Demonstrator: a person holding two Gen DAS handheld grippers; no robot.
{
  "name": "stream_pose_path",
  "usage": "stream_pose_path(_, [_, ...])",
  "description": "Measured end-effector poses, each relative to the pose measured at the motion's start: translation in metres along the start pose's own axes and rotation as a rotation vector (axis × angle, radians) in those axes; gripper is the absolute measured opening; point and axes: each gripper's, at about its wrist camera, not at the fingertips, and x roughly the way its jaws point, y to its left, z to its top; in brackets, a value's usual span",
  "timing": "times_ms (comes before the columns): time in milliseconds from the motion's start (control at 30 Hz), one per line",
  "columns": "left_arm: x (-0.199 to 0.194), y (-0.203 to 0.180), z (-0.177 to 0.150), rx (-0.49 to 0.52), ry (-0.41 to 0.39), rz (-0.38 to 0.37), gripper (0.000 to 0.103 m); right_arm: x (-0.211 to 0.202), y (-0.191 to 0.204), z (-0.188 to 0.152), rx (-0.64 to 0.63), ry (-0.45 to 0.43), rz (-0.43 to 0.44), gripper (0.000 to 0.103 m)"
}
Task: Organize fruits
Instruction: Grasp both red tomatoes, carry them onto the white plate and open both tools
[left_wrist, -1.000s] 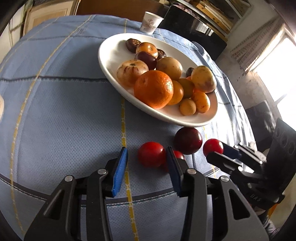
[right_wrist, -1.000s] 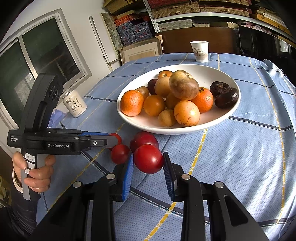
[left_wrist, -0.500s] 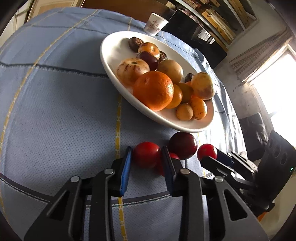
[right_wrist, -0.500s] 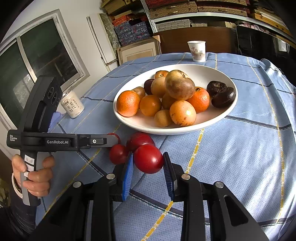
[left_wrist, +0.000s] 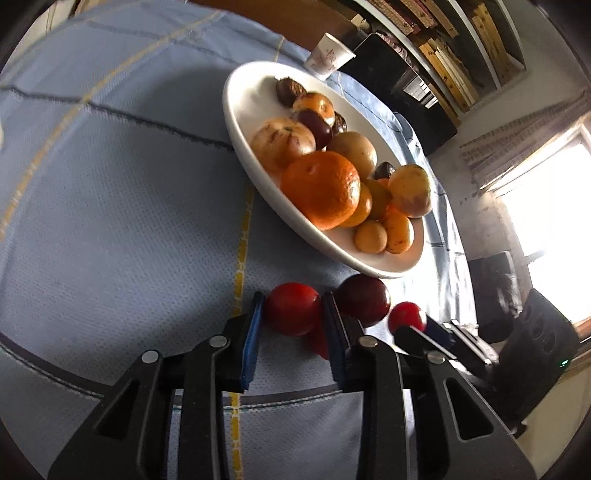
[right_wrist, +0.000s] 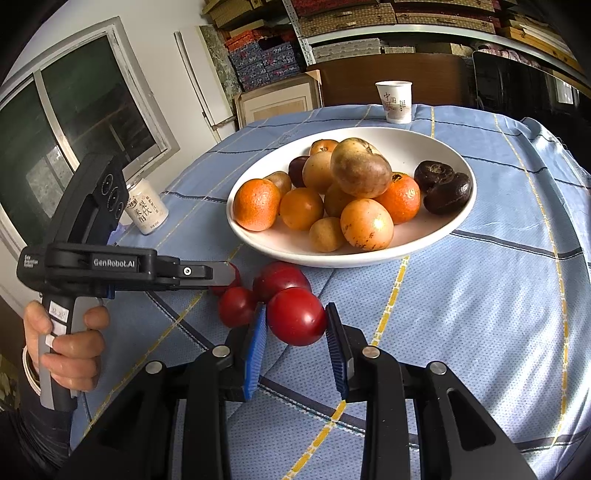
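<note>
Both grips look set. My left gripper (left_wrist: 291, 314) has just been closing and the jaws now sit clamped on a red fruit (left_wrist: 291, 308) low on the bench (left_wrist: 110, 221), just short of the white bowl (left_wrist: 240, 110). My right gripper (right_wrist: 295, 325) is clamped on its own red fruit (right_wrist: 296, 315); pads press both sides.

Where the rest is: in the right view a dark red plum (right_wrist: 280, 278) and a small red fruit (right_wrist: 236, 306) lie loose on the blue cloth, bunched tight against the two held ones and just in front of the bowl rim. The bowl is already heaped with oranges and yellow-brown fruit. A paper cup (right_wrist: 395, 101) stands behind the bowl, a drink can (right_wrist: 146, 206) off to the side.

How I'd run the step:
- Lift straight up first, one hand at a time. The loose fruit touch the held ones, so a sideways drag would likely roll them.
- The grippers sit near each other, so I'd stagger the lifts to avoid a finger clash.
- Keep squeeze as is. These skins look soft, and more pressure could bruise.
- Clear the bowl rim before going forward, then set down on the bare patch at the near edge, not on the heap, where a round fruit would likely roll off.
- Let go only once it rests.
</note>
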Motion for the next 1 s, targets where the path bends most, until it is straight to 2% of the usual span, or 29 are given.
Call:
stream_pose_path(100, [-0.018,-0.008,0.0,0.042,-0.095,0.072,0.03,-0.006,0.0,0.002,0.003,-0.028,0.002,0.032])
stream_pose_path(267, [-0.058,-0.039,-0.005,0.174,-0.351,0.241,0.03,-0.024,-0.004,0.011,0.003,-0.155,-0.026,0.032])
stream_pose_path(333, [-0.065,-0.049,-0.006,0.205,-0.408,0.245,0.03,-0.032,-0.011,0.019,0.036,-0.222,-0.024,0.032])
stream_pose_path(433, [-0.063,-0.062,0.003,0.236,-0.42,0.191,0.03,-0.038,-0.032,0.033,0.122,-0.303,-0.006,0.032])
stream_pose_path(533, [-0.054,-0.078,0.013,0.287,-0.432,0.216,0.03,-0.033,-0.051,0.05,0.185,-0.35,-0.025,0.032])
stream_pose_path(633, [-0.044,-0.091,0.032,0.304,-0.436,0.204,0.03,-0.021,-0.067,0.065,0.216,-0.366,-0.056,0.032])
stream_pose_path(800, [-0.022,-0.102,0.059,0.319,-0.434,0.179,0.03,-0.003,-0.078,0.082,0.208,-0.355,-0.059,0.033])
stream_pose_path(833, [-0.018,-0.102,0.063,0.314,-0.437,0.195,0.04,-0.002,-0.079,0.083,0.208,-0.356,-0.057,0.039])
stream_pose_path(867, [-0.015,-0.101,0.065,0.307,-0.436,0.208,0.053,-0.002,-0.079,0.084,0.207,-0.358,-0.052,0.051])
stream_pose_path(900, [-0.016,-0.099,0.065,0.296,-0.439,0.222,0.079,-0.004,-0.079,0.083,0.207,-0.37,-0.05,0.055])
stream_pose_path(933, [-0.021,-0.095,0.062,0.276,-0.465,0.246,0.089,-0.007,-0.079,0.082,0.205,-0.378,-0.051,0.058])
stream_pose_path(1000, [-0.032,-0.092,0.058,0.273,-0.496,0.256,0.091,-0.014,-0.077,0.082,0.198,-0.384,-0.04,0.061])
